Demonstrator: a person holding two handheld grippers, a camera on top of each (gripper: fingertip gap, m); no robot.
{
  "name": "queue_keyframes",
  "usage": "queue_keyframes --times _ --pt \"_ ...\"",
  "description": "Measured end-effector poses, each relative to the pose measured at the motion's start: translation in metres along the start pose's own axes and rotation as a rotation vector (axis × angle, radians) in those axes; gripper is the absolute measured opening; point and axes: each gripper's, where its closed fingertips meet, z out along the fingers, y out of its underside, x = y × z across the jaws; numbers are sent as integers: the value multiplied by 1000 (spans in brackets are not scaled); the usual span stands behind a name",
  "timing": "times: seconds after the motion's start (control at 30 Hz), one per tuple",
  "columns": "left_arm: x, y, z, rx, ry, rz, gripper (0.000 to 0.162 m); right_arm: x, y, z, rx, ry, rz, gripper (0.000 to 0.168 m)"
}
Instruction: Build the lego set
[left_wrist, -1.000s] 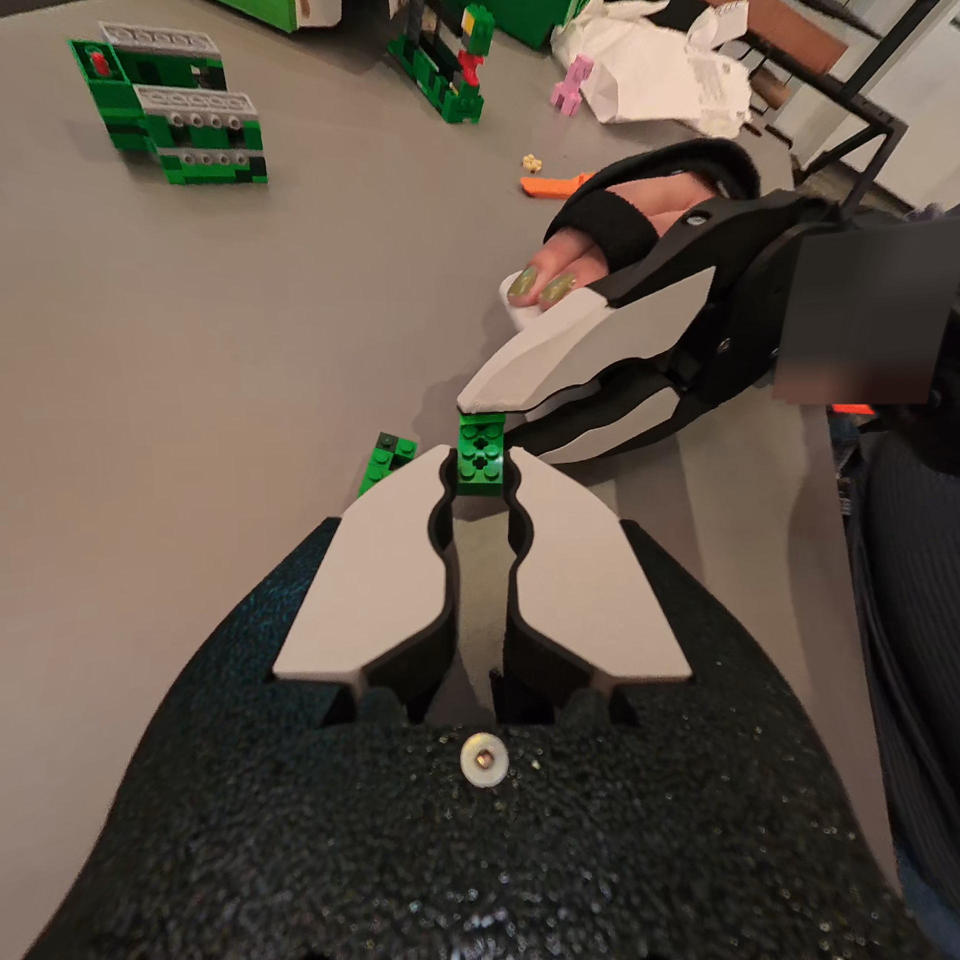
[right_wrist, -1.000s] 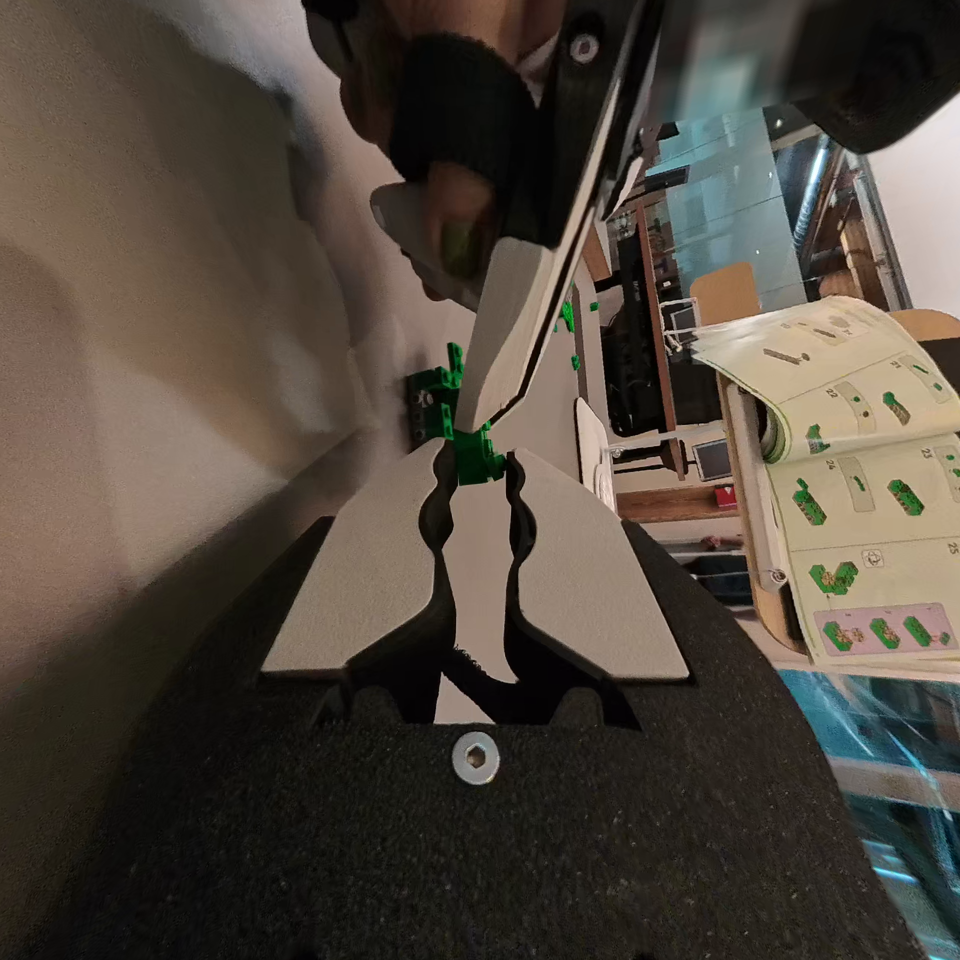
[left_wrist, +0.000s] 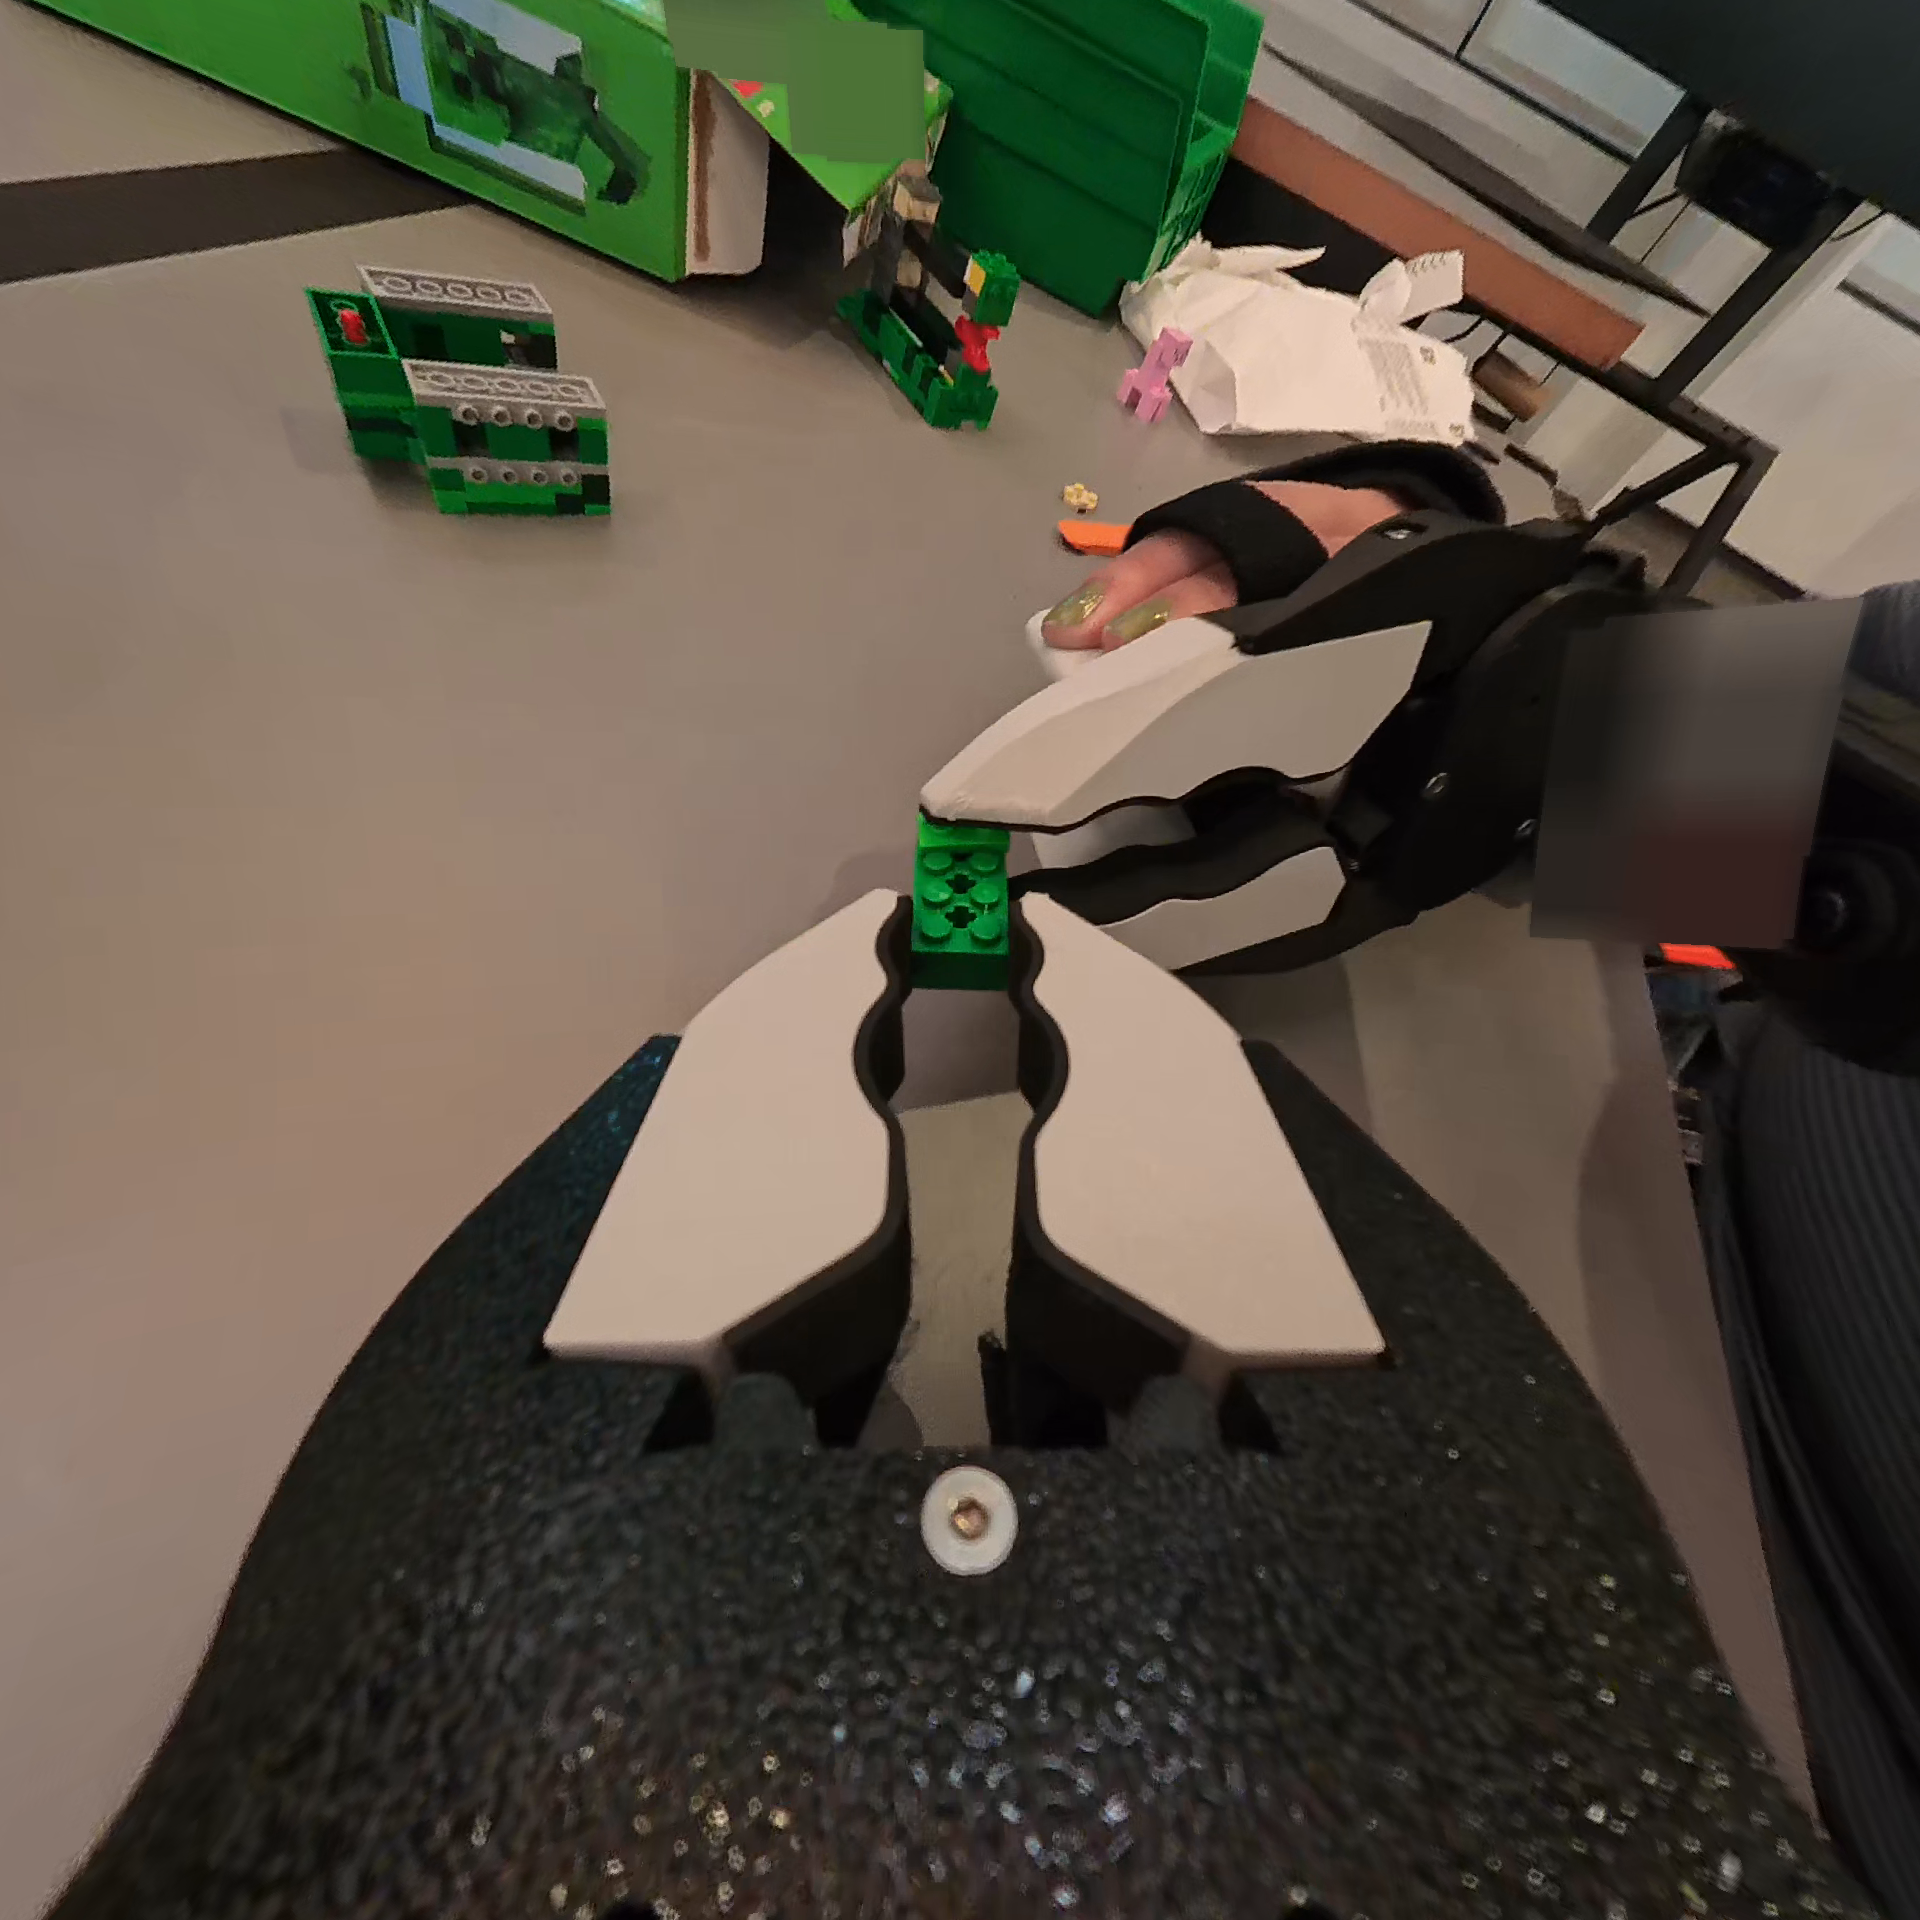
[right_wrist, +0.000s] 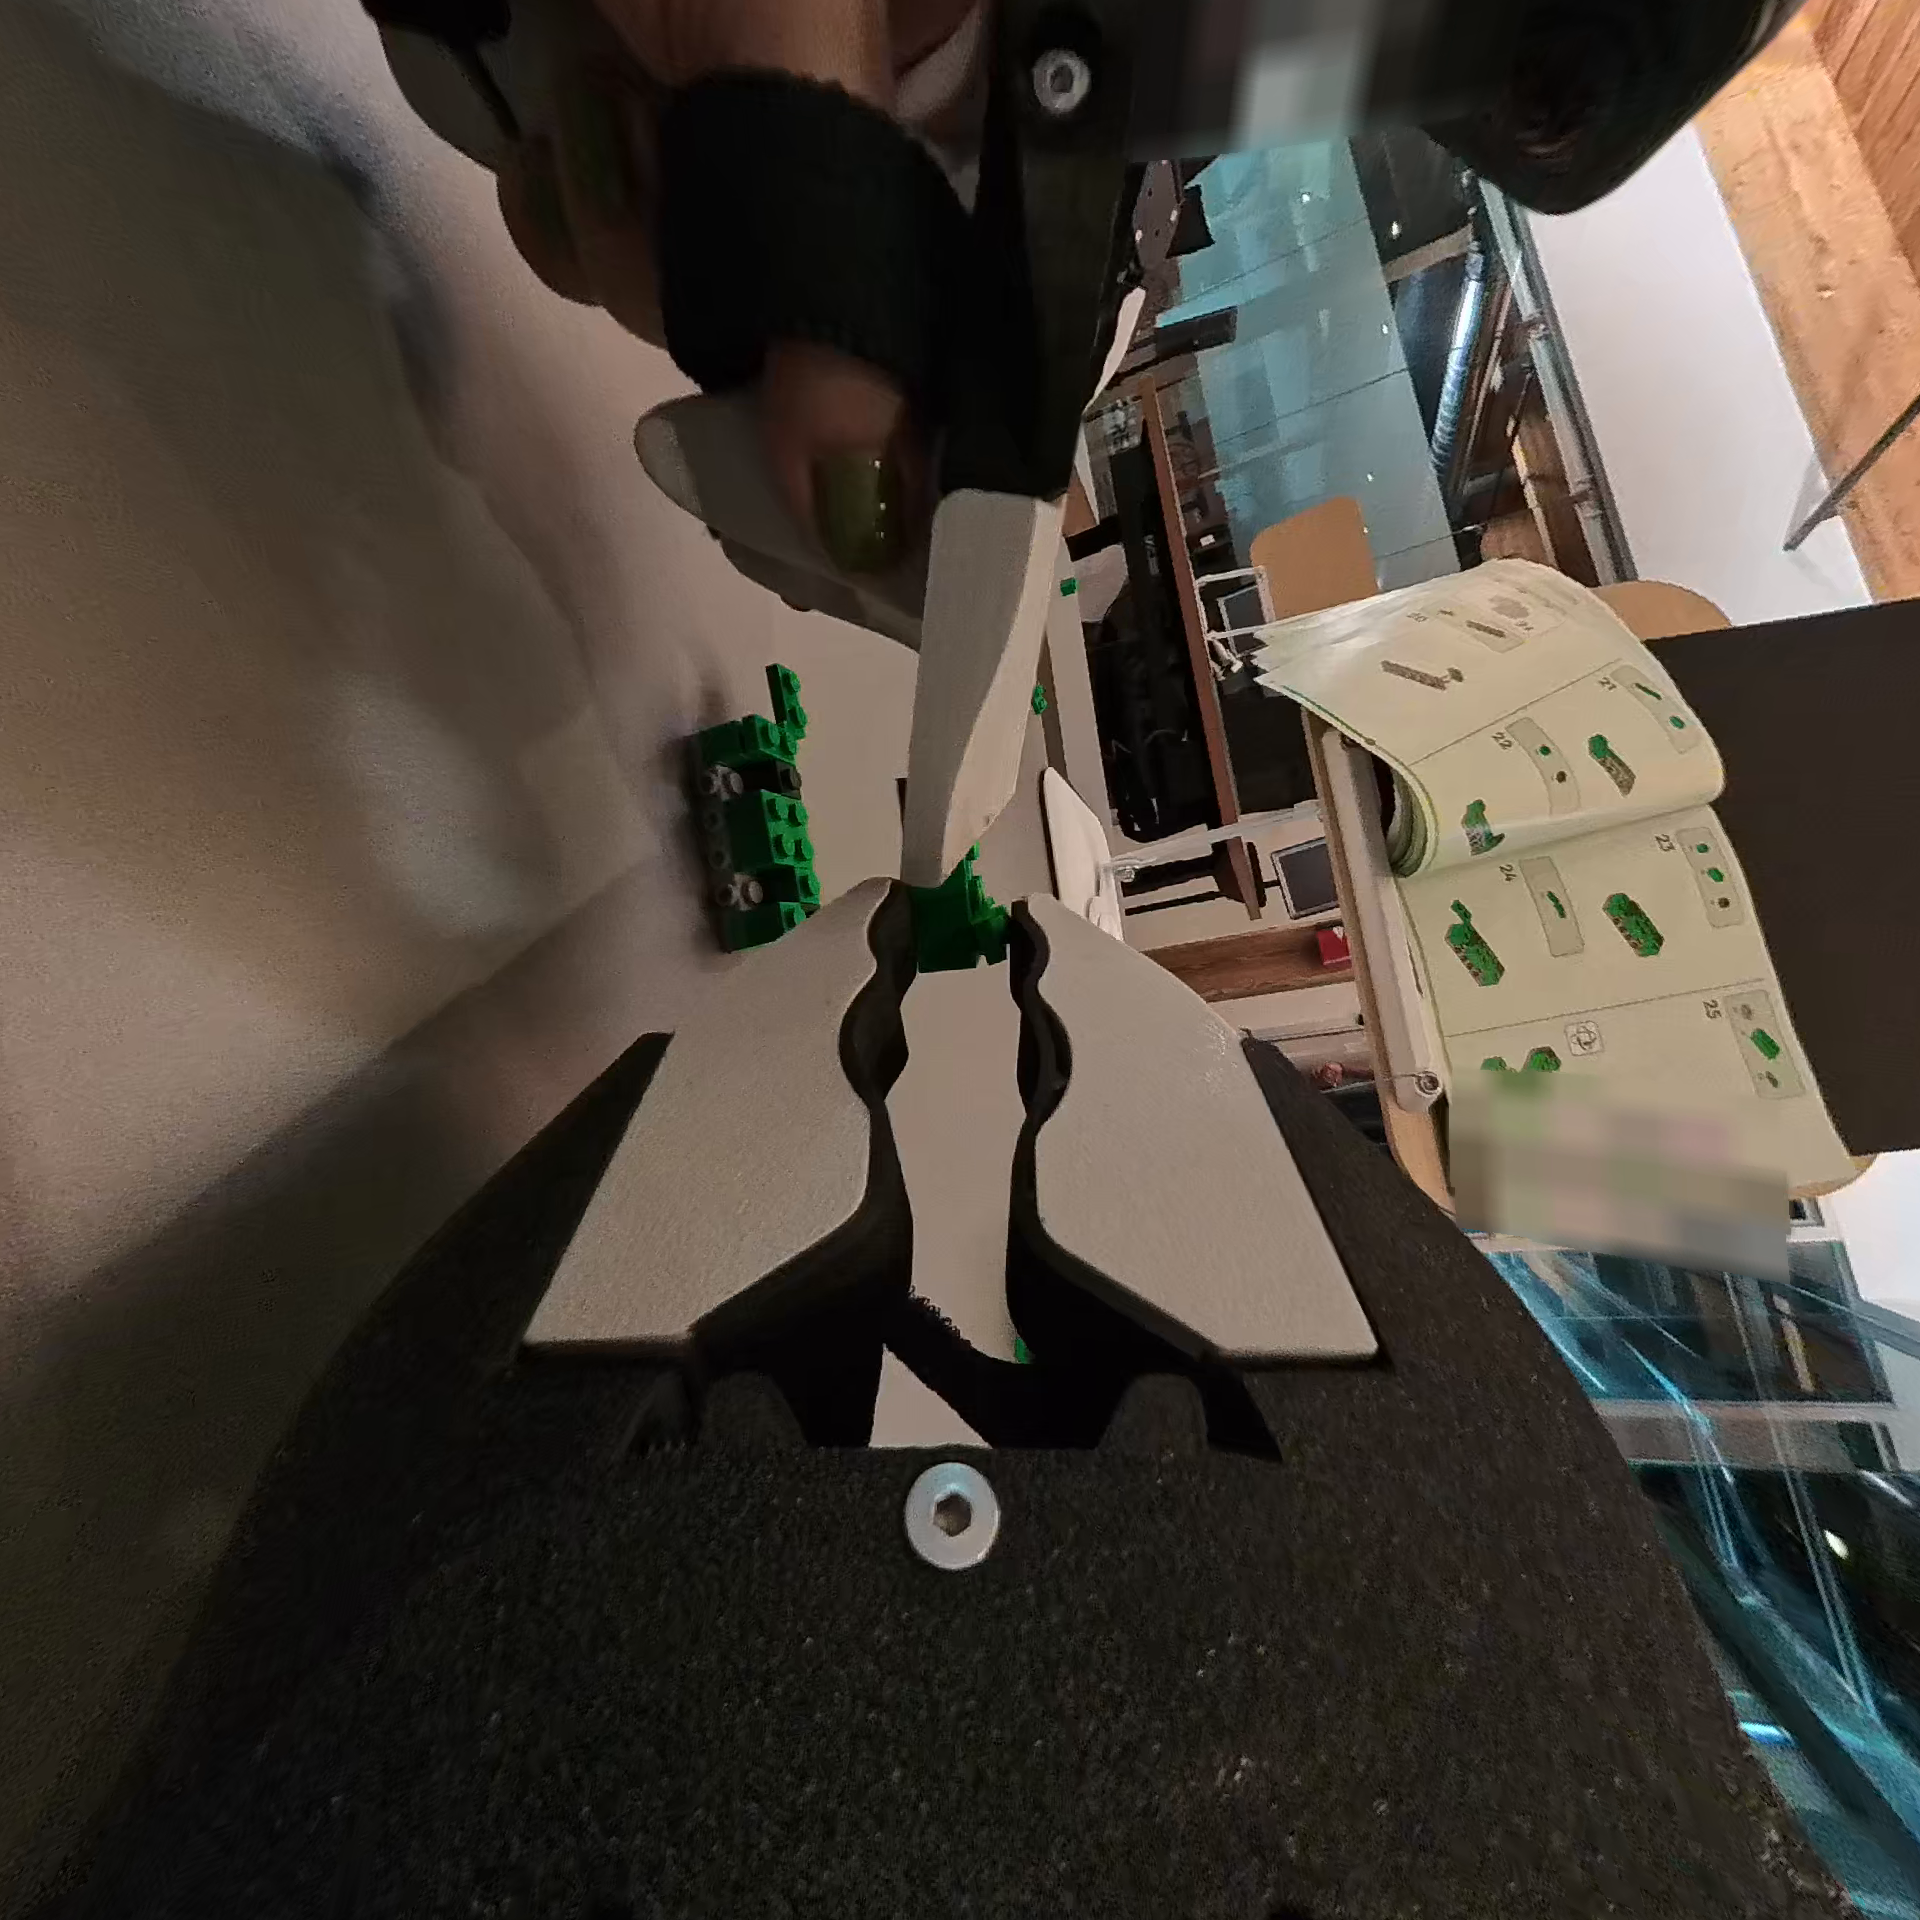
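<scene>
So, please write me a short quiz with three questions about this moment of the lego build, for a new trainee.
1. True or false: the green brick piece is held by the left gripper and the right gripper together.
2. Which thing lies open on a stand in the right wrist view? A) the instruction booklet B) a laptop C) a newspaper
3. Fill in: beside the white paper bag on the table stands a small ____ figure.

Key
1. True; both pairs of fingers close on it.
2. A
3. pink
</scene>
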Motion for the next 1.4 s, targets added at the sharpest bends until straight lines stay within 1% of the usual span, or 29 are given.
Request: queue_keyframes --times 0.13,0.37,0.7,0.87,1.1,1.2,1.4 --pt "1 -2 -1 25 24 -20 17 1 -1 0 15 -5 39 17" --pt "7 -10 -5 91 105 -99 16 6 -7 -3 111 -57 243 17" --pt "10 -12 -6 128 180 -166 16 8 -10 -4 150 -69 301 18" --pt "7 -12 -7 135 161 -151 16 9 -9 -2 117 -38 284 18" --pt "9 -22 -11 208 159 -112 16 19 -10 -3 125 1 418 21" --pt "8 -23 -11 213 149 -98 16 19 -9 -2 116 4 407 20" --pt "8 -24 -10 217 123 -68 16 19 -8 -2 74 27 306 18"
